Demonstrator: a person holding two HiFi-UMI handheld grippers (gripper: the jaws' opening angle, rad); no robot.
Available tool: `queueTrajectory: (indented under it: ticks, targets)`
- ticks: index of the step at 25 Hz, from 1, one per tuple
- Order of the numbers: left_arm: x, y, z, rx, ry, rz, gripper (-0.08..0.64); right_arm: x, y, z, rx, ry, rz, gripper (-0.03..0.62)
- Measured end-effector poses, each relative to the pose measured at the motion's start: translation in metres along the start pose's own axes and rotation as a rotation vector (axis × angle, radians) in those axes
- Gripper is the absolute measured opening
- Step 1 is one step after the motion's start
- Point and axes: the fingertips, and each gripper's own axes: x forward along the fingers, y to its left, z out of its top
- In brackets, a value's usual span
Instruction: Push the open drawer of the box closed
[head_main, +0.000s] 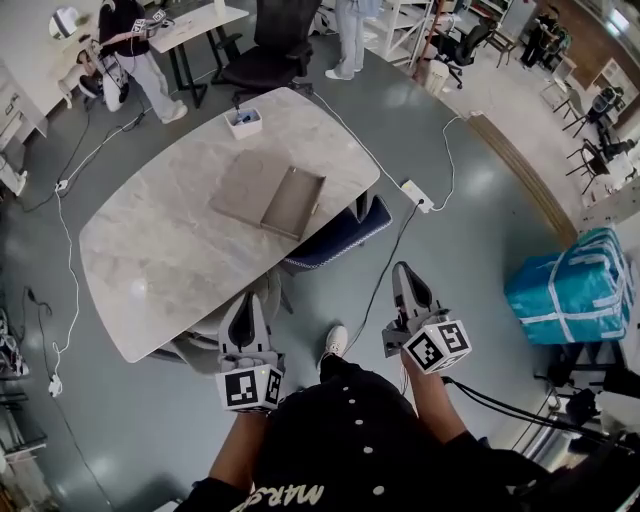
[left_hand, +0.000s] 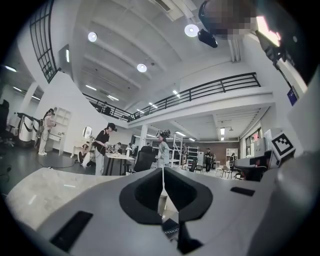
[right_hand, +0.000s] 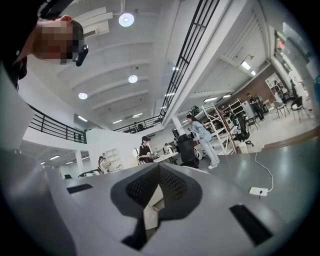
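Observation:
A flat grey-brown box (head_main: 243, 183) lies on the marble table (head_main: 160, 270), with its drawer (head_main: 294, 203) pulled out toward the table's right edge. My left gripper (head_main: 247, 303) hangs near the table's front edge, well short of the box, jaws shut with nothing between them (left_hand: 163, 175). My right gripper (head_main: 404, 274) is over the floor to the right of the table, also shut and empty (right_hand: 159, 170). Both gripper views point up and across the hall and do not show the box.
A small white tray (head_main: 244, 122) with a blue thing sits at the table's far end. A dark blue chair (head_main: 340, 232) stands under the right edge. A power strip (head_main: 416, 195) and cables lie on the floor. A blue wrapped bundle (head_main: 572, 287) stands at right. People stand at the far desks.

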Motion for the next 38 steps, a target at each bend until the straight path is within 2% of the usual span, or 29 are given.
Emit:
queueTrajectory:
  ticks: [8, 14, 20, 30, 34, 38]
  targets:
    - [0.084, -0.012, 0.003, 0.011, -0.017, 0.046, 0.020, 0.070, -0.057, 0.019, 0.014, 0.021, 0.038, -0.003]
    - [0.122, -0.013, 0.000, 0.004, -0.024, 0.103, 0.020, 0.113, -0.082, 0.021, 0.031, 0.062, 0.100, -0.003]
    - [0.138, -0.015, 0.013, 0.052, -0.063, 0.134, 0.020, 0.146, -0.087, 0.018, 0.055, 0.095, 0.147, -0.003]
    - [0.185, 0.009, 0.020, 0.046, -0.069, 0.132, 0.020, 0.209, -0.082, 0.019, 0.092, 0.123, 0.185, -0.002]
    - [0.209, 0.018, 0.025, 0.049, -0.084, 0.115, 0.020, 0.237, -0.085, 0.009, 0.121, 0.163, 0.180, -0.003]
    - [0.224, 0.029, 0.019, 0.038, -0.063, 0.115, 0.020, 0.260, -0.086, -0.005, 0.141, 0.204, 0.176, -0.002]
